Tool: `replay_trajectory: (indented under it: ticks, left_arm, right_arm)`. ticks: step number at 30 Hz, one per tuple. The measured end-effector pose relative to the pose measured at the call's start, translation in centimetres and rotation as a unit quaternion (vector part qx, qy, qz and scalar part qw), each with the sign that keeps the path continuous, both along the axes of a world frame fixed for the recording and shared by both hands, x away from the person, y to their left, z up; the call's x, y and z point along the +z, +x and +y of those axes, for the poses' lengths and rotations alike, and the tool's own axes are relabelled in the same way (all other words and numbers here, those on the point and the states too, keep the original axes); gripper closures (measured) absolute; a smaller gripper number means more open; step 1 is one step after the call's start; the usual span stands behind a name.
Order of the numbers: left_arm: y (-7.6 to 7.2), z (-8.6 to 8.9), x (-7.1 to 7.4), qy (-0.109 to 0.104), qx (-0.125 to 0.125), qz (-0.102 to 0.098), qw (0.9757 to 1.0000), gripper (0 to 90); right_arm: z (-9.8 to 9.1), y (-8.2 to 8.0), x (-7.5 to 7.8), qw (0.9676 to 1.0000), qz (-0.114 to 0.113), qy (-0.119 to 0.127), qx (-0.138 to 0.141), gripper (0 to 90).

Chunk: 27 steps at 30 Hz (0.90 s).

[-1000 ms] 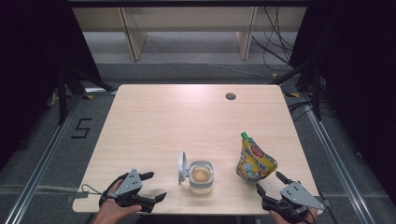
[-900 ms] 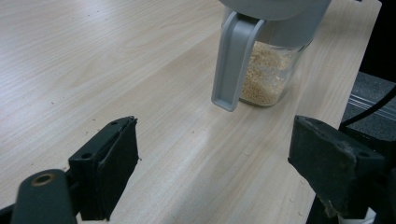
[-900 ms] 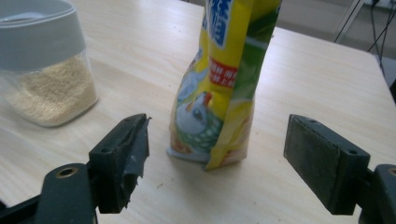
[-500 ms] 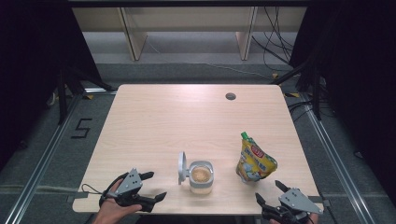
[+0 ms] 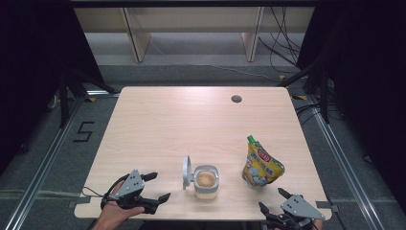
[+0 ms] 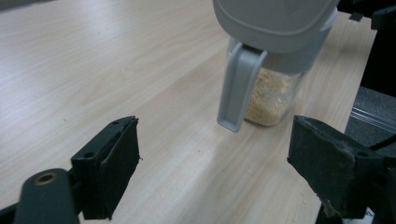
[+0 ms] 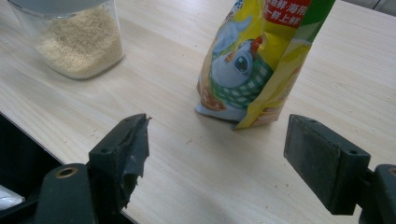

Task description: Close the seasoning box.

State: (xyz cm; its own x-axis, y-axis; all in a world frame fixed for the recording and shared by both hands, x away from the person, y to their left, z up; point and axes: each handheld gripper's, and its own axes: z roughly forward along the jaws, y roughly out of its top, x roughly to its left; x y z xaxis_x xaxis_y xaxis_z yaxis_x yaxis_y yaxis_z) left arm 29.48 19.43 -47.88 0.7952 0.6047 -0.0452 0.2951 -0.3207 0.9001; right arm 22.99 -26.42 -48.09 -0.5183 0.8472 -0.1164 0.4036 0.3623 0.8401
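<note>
Left gripper (image 5: 157, 187): near-left corner of the worktop (image 5: 191, 124), held in a hand (image 5: 115, 211), jaws spread wide, empty, touching nothing; black blocky pads. Right gripper (image 5: 273, 201): near-right edge, jaws likewise spread wide and empty; one pad's (image 7: 133, 149) covering is torn and ragged. Jar (image 5: 206, 181): clear, squarish, rounded corners, part-filled with pale tan granules, grey hinged lid (image 5: 186, 172) flipped up on its left; near centre, just right of the left gripper. Pouch (image 5: 261, 165): glossy yellow, green top, printed cartoon figure, upright, right of the jar, just beyond the right gripper. Worktop: pale wood-grain laminate, round hole (image 5: 236, 99) far right.
</note>
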Motion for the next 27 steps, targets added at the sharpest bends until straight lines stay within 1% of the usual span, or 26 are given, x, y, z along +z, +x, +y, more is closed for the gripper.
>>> replay_trajectory:
  ticks: [1, 2, 3, 4, 5, 7, 8, 9, 10, 11, 12, 13, 15, 16, 18, 19, 20, 21, 22, 23, 24, 25, 26, 27]
  left_arm:
    - [0.1, 0.1, 0.2, 0.004, 0.002, -0.002, 1.0, 18.9]
    - [0.2, 0.2, 0.3, 0.006, -0.005, -0.009, 0.9999, 23.4]
    - [0.2, 0.2, 0.3, 0.008, -0.005, -0.009, 0.9999, 30.4]
    - [0.2, 0.3, 0.3, 0.012, -0.005, -0.01, 0.9999, 34.3]
    - [0.2, 0.3, 0.3, 0.019, -0.005, -0.011, 0.9997, 41.9]
    - [0.3, 0.3, 0.4, 0.028, 0.0, -0.013, 0.9995, 52.5]
    - [0.3, 0.3, 0.5, 0.028, 0.0, -0.015, 0.9995, 60.8]
    - [0.3, 0.2, 0.5, 0.027, 0.0, -0.016, 0.9995, 66.7]
    - [0.2, 0.1, 0.6, 0.018, 0.0, -0.006, 0.9998, 73.3]
    - [0.3, 0.0, 0.8, 0.024, -0.008, -0.015, 0.9996, 79.8]
    - [0.2, -0.1, 0.8, 0.027, -0.01, -0.016, 0.9995, 84.1]
    - [0.1, -0.4, 0.9, 0.022, -0.005, -0.011, 0.9997, 87.0]
    - [0.0, -0.8, 1.1, 0.036, -0.014, -0.015, 0.9991, 89.0]
    - [0.0, -0.9, 1.2, 0.037, -0.017, -0.014, 0.999, 89.1]
    - [0.0, -1.2, 1.4, 0.032, -0.018, -0.015, 0.9992, 89.1]
    - [0.2, -1.1, 1.7, 0.046, -0.028, -0.022, 0.9983, 89.1]
    - [0.2, -1.2, 1.8, 0.033, -0.021, -0.017, 0.9991, 89.2]
    - [0.2, -1.2, 2.0, 0.038, -0.019, -0.014, 0.999, 89.1]
    - [0.3, -1.3, 2.2, 0.036, -0.021, -0.014, 0.999, 89.1]
    - [0.3, -1.3, 2.5, 0.038, -0.021, -0.015, 0.9989, 89.2]
    - [0.4, -1.4, 2.8, 0.041, -0.021, -0.017, 0.9988, 89.1]
    - [0.5, -1.5, 3.0, 0.038, -0.026, -0.018, 0.9988, 89.1]
    - [0.5, -1.6, 3.3, 0.035, -0.024, -0.018, 0.9989, 89.1]
    - [0.6, -1.8, 3.7, 0.035, -0.028, -0.018, 0.9988, 89.1]
  right_arm:
    - [0.0, 0.0, 0.0, 1.0, 0.0, -0.001, 0.0, 23.2]
    - [0.0, 0.0, 0.0, 1.0, 0.002, -0.004, 0.0, 23.2]
    - [0.1, 0.0, 0.0, 1.0, 0.001, -0.001, 0.0, 23.3]
    - [0.1, 0.0, 0.0, 1.0, 0.0, -0.001, 0.001, 23.3]
    - [0.1, 0.1, 0.0, 1.0, -0.002, -0.005, 0.003, 23.4]
    - [0.2, 0.0, 0.0, 1.0, 0.004, -0.003, 0.001, 23.5]
    - [0.2, 0.1, 0.0, 1.0, 0.004, -0.003, 0.0, 23.6]
    - [0.2, 0.0, 0.0, 1.0, 0.003, -0.003, 0.0, 23.7]
    - [0.2, 0.0, 0.0, 1.0, 0.001, -0.004, 0.002, 23.8]
    - [0.2, 0.0, 0.0, 1.0, 0.001, -0.006, 0.003, 23.9]
    - [0.3, -0.1, 0.0, 0.9999, 0.015, 0.002, 0.001, 23.9]
    - [0.2, -0.1, 0.0, 0.9999, 0.012, 0.0, 0.001, 23.9]
    - [0.2, 0.0, 0.0, 1.0, 0.002, -0.005, 0.001, 24.0]
    - [0.2, 0.0, 0.0, 1.0, 0.002, -0.005, 0.001, 24.1]
    - [0.3, 0.0, 0.0, 0.9999, 0.013, 0.0, 0.003, 24.2]
    - [0.3, -0.1, 0.0, 0.9999, 0.015, 0.001, 0.002, 24.4]
    - [0.4, -0.1, 0.0, 0.9999, 0.015, 0.0, 0.001, 24.5]
    - [0.5, -0.2, 0.0, 0.9999, 0.011, 0.002, -0.008, 24.7]
    - [0.4, -0.2, 0.0, 0.9999, 0.011, 0.002, -0.007, 24.8]
    - [0.6, -0.3, 0.1, 0.9996, 0.025, 0.009, -0.011, 24.8]
    - [0.4, -0.2, 0.1, 0.9998, 0.019, 0.004, -0.002, 24.8]
    - [0.4, -0.1, 0.1, 0.9999, 0.015, 0.003, 0.0, 24.7]
    - [0.4, -0.1, 0.0, 0.9999, 0.014, 0.003, 0.001, 24.8]
    - [0.3, 0.0, 0.0, 1.0, 0.004, -0.003, 0.002, 24.8]
